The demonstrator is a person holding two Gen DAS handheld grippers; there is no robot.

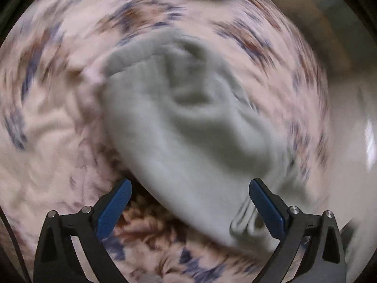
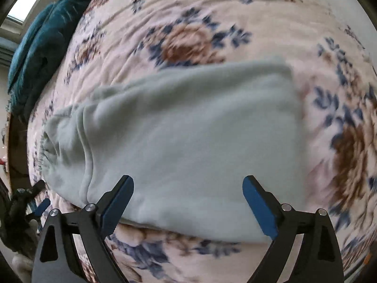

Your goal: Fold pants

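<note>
The pale grey-green pants [image 2: 188, 136] are lying folded on the floral bedspread [image 2: 193, 23], waistband bunched at the left in my right wrist view. I am holding my right gripper [image 2: 188, 188] steeply downward over them, jaws spread wide and gripping nothing. I am aiming my left gripper [image 1: 189, 191] down at the pants' other end, where a drawstring [image 1: 245, 221] is showing; its jaws are also standing wide, clamping nothing. A teal cushion [image 2: 44, 37] is resting at the bed's far corner.
</note>
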